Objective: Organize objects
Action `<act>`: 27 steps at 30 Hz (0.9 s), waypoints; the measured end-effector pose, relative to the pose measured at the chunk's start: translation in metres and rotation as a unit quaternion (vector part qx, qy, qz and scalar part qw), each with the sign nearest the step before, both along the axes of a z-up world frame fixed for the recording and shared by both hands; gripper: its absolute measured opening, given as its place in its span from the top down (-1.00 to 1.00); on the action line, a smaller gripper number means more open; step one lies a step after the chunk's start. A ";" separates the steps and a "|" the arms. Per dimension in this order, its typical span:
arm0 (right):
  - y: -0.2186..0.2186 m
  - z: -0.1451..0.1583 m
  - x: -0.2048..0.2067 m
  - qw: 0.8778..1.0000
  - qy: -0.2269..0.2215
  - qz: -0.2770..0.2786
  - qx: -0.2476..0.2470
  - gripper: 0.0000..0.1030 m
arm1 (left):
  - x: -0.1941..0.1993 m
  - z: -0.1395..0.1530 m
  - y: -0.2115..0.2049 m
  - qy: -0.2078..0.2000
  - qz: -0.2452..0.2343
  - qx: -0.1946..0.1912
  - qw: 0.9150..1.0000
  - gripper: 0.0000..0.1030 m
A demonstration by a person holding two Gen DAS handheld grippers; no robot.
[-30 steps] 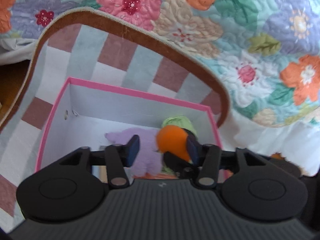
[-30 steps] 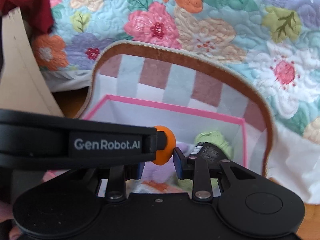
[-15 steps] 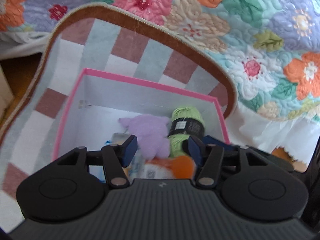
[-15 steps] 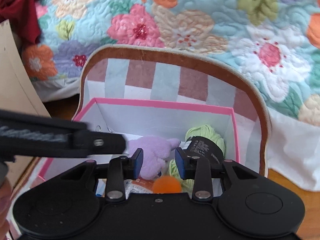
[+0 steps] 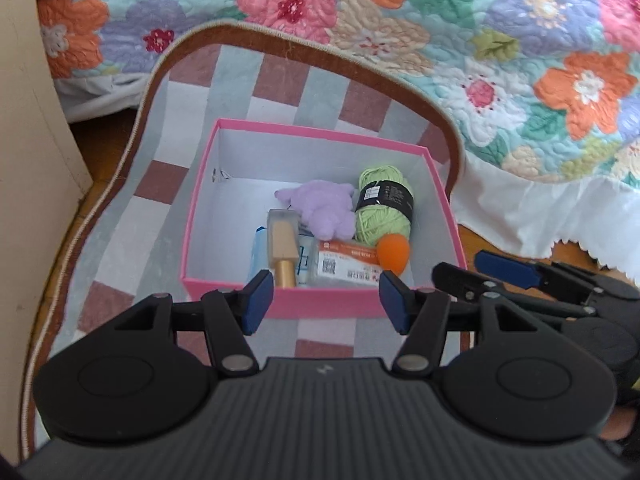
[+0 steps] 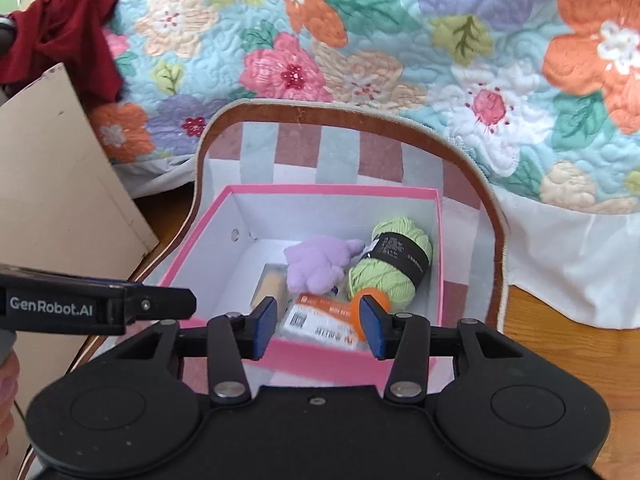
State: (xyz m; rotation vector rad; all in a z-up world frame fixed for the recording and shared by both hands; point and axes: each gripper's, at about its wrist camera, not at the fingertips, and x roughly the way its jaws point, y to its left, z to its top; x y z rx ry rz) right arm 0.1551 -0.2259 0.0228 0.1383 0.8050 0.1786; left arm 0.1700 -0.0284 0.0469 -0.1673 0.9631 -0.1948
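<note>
drop step looks done: orange sponge lies in the pink box at 5 o'clock. right claw, jaws just opened, and left claw both spread, empty; next, fetch another item.

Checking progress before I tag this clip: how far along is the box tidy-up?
Done: the orange ball lies in the pink box beside the green yarn, purple plush and packets. In hand: nothing; the left tool and right tool are empty, jaws just opened. Left: nothing loose shows on the mat.
</note>
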 end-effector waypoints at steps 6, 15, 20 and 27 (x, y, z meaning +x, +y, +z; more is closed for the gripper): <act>0.001 0.028 -0.035 1.000 -0.005 0.005 0.003 -0.15 | -0.034 0.027 0.013 -0.018 -0.011 0.014 1.000 -0.20; 0.024 0.047 -0.075 1.000 -0.017 0.014 -0.020 -0.36 | -0.068 0.034 0.050 -0.017 0.012 0.029 0.999 -0.32; 0.036 0.040 -0.081 1.000 -0.005 0.012 -0.018 -0.55 | -0.071 0.027 0.057 -0.007 0.004 0.026 1.000 -0.41; 0.044 0.025 -0.085 0.998 0.034 -0.039 -0.031 -0.93 | -0.071 0.018 0.058 0.002 -0.005 0.035 0.999 -0.79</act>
